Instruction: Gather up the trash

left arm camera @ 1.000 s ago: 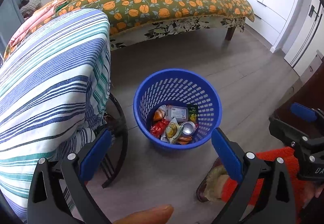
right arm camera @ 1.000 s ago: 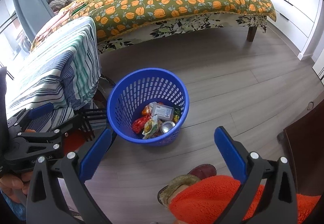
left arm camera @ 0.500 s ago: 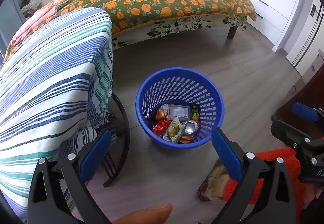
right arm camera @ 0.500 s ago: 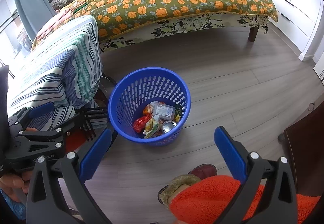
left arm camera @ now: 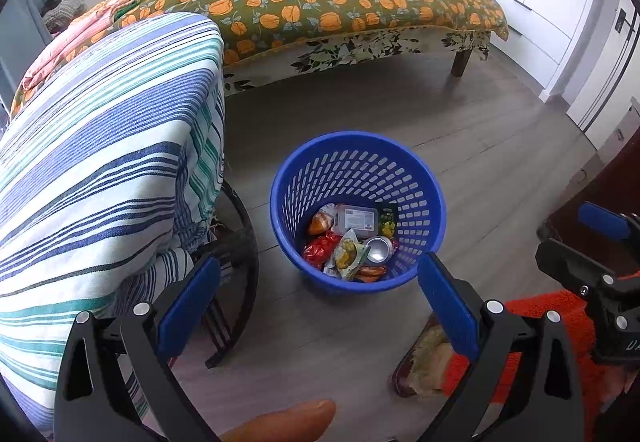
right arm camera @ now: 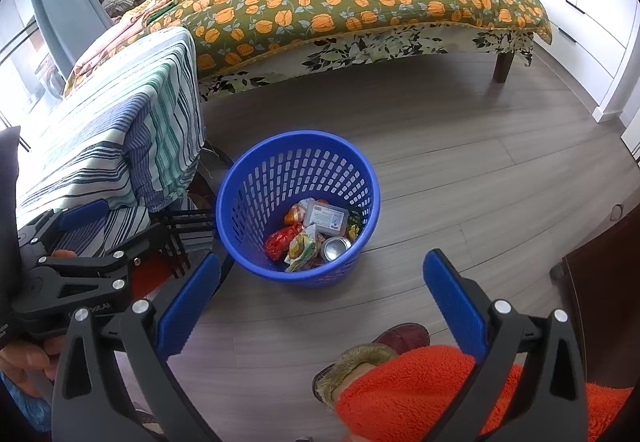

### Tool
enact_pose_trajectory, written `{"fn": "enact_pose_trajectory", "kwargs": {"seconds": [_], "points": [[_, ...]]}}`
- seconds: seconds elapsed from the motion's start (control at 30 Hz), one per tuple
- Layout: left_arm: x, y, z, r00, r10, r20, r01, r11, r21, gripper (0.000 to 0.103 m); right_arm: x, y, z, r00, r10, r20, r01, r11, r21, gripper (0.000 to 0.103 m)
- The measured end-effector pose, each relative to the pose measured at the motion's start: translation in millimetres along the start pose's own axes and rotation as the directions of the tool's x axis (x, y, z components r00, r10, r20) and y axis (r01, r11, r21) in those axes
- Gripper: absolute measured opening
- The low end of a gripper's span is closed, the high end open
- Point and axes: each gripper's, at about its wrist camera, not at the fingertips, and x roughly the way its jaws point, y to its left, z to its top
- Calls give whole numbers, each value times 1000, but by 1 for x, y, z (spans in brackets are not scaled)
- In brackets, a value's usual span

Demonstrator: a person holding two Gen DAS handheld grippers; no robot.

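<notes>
Nothing much shifted vs a sec ago; bin drifted slightly right in left view. No readable writing: white label on clear box too small; partial letters on grippers illegible. Bin was blue plastic mesh, upright on wood floor betw striped cloth & bed, holding red wrapper, can, other packets. L gripper & R gripper both had jaws wide apart, empty, well short of bin.
</notes>
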Motion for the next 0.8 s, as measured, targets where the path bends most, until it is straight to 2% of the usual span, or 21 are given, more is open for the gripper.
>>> {"fn": "enact_pose_trajectory", "kwargs": {"seconds": [0.8], "points": [[0, 3, -1, 1000, 3, 0, -3, 1000, 3, 98, 0, -1, 1, 1000, -2, -2, 2, 1000, -1, 98]]}}
